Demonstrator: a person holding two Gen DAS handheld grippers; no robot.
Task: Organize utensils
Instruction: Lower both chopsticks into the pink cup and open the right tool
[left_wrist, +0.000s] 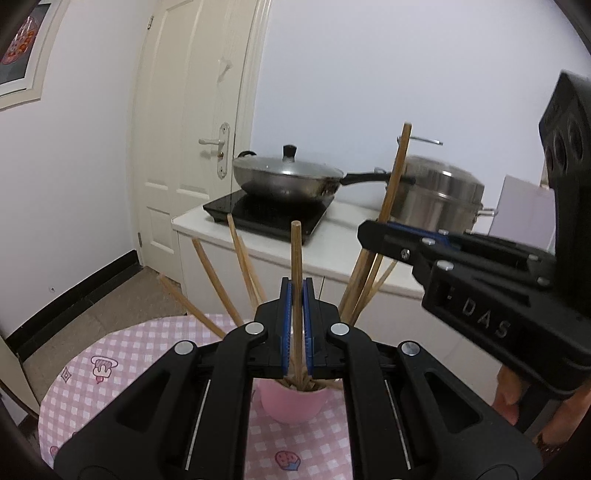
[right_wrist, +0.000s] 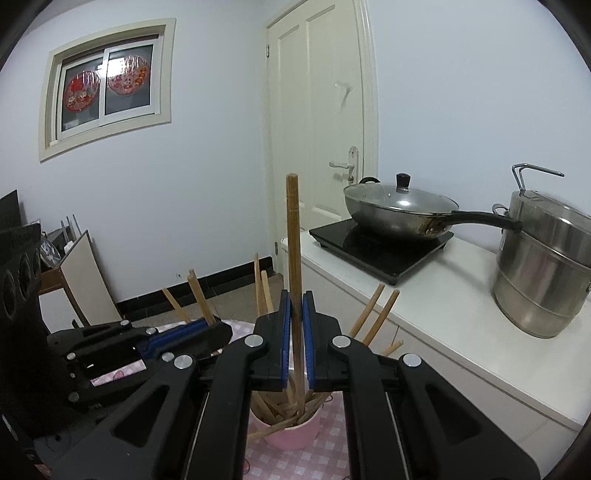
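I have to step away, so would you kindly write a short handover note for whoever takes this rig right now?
Left gripper: shut on one wooden chopstick, held upright over the pink cup.
Right gripper: shut on another chopstick, also upright, its lower end down in the cup.
Done: many chopsticks already stand fanned out in the cup on the checked tablecloth.
Left: lower both held sticks fully in, release, then probably check for strays.

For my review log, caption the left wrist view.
Left gripper clamps one upright chopstick over a pink cup of chopsticks; right gripper grips another.
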